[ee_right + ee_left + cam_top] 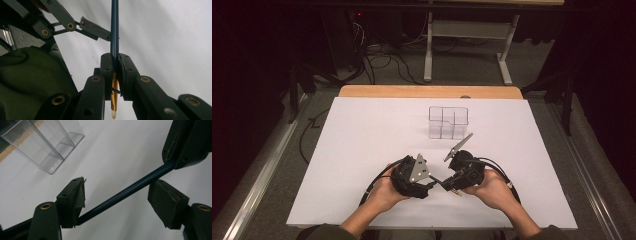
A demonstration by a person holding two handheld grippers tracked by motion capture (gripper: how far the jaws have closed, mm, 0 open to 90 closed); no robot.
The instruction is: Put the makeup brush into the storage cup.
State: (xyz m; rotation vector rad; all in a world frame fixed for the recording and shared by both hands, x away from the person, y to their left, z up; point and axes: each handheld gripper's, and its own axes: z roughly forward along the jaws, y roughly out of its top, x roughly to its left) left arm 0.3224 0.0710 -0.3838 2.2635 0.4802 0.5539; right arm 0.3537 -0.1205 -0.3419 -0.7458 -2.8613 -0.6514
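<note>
item: pen [114, 30], dark blue w/ gold end, held mid-air betw. both grippers. right gripper [114, 65] clamped on it nr gold end; left gripper [120, 197] spread wide round shaft, ungripped. clear organizer [448, 122] beyond, empty. est. handover/placing pending.

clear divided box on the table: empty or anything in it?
Empty. The clear box stands upright on the white table, and its compartments show bare walls and floor. The blue pen is outside it, clamped in the right gripper.
</note>
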